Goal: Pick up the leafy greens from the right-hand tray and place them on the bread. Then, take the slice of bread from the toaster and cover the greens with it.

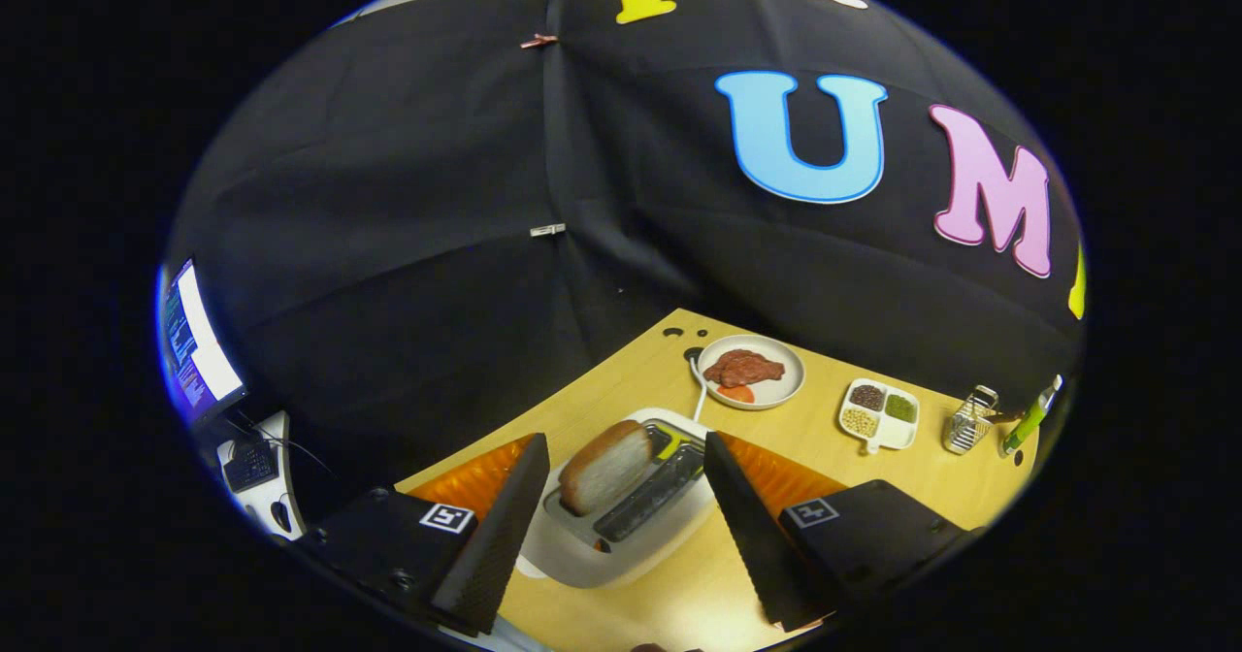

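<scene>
Gripper view: I see the slice of bread standing up out of the left slot of the white toaster, low in the middle of the frame, directly between my two fingers. My tongs are spread wide apart, gripping nothing; the left finger sits off the toaster's left side and the right finger off its right side, neither touching the bread. The toaster's second slot, beside the bread, looks dark, and a white cord runs from the toaster up toward the back of the tabletop. Orange trays peek out behind each finger. Beyond the toaster, toward centre right, a white plate carries a reddish piece of meat and something orange. Further right lies a divided dish of grains and beans, then a small wire holder and a green-handled tool. At the left edge of the frame a lit monitor stands above a keyboard.
</scene>
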